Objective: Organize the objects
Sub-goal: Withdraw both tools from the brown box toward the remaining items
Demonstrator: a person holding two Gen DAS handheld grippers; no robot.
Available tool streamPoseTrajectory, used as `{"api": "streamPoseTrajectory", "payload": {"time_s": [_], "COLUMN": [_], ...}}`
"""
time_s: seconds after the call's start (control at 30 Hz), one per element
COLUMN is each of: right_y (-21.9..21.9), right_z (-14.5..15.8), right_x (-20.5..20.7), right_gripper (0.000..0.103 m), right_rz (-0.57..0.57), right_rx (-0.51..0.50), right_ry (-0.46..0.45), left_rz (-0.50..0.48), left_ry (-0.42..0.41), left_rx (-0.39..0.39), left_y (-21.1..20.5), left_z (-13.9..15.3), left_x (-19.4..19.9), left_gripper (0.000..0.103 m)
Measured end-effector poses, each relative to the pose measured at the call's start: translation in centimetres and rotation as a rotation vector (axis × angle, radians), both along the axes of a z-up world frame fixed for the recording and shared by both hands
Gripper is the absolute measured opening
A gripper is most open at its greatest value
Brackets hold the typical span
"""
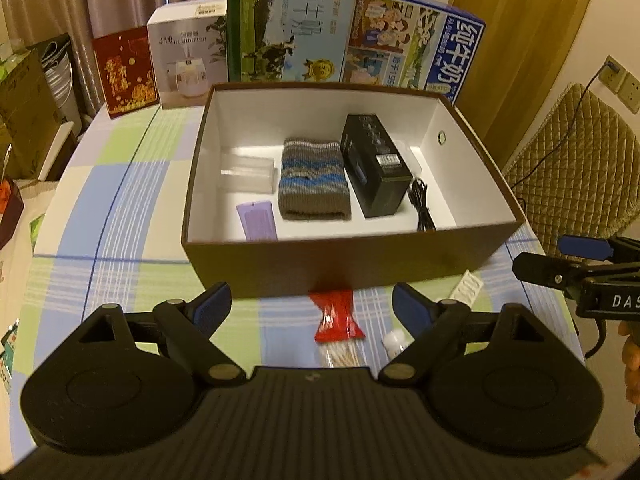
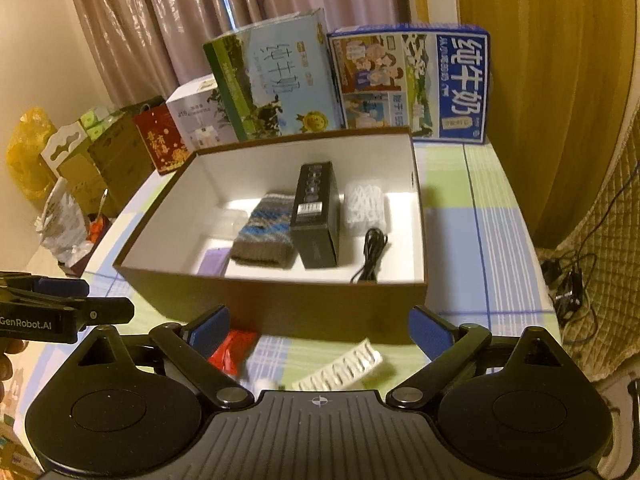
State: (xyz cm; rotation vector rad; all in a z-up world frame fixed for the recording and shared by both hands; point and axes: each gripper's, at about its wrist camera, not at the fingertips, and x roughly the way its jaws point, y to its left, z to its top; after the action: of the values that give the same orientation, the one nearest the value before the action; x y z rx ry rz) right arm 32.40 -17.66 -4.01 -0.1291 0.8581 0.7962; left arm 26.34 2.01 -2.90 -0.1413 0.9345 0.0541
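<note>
A: Where do the two tools stand?

B: The left tool hangs over the near edge of the surface, its blue-padded fingers spread wide with nothing between them. The right tool is spread just as wide and also holds nothing. Each shows at the edge of the other's view.

A: And the box?

B: A brown box with a white inside sits open on the checked cloth, straight ahead of both tools. Inside, from left to right in the left wrist view: a clear plastic case with a purple card in front of it, a striped knit piece in grey and blue, a black carton lying on its long side, and a coiled black cable. The right wrist view also shows a white mesh bundle behind the cable.

A: What lies outside it?

B: On the cloth between the box's near wall and the tools: a red packet touching the wall, a bundle of cotton swabs just in front of it, a small white bottle, and a white blister strip to the right.

A: Behind the box?

B: Printed cartons stand in a row: a red one, a humidifier carton, and two milk cartons.
</note>
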Motion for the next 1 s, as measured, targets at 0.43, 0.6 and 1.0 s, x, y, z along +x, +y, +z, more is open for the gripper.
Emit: {"api": "streamPoseTrajectory", "payload": {"time_s": [0.43,0.6,1.0], "right_y": [-1.2,-1.6,-1.5], "right_z": [-1.6,-2.5,-4.5], "right_x": [-2.4,-3.2,-4.7], "right_gripper": [0.094,0.094,0.094], "right_rz": [0.023,0.033,0.059], "right_rx": [-0.03,-0.049,-0.096], "right_ry": [0.045,0.07,0.111], "left_rz": [-0.008,-0.011,-0.019], "left_ry": [0.059,0.095,0.165], "left_rx": [-0.03,-0.044,-0.069], "left_y": [-1.2,-1.6,-2.2], "left_z": [-2.0,-3.3,-5.4], "left_x": [-3.3,-4.3,-5.4], "left_gripper": [0.084,0.084,0.081]}}
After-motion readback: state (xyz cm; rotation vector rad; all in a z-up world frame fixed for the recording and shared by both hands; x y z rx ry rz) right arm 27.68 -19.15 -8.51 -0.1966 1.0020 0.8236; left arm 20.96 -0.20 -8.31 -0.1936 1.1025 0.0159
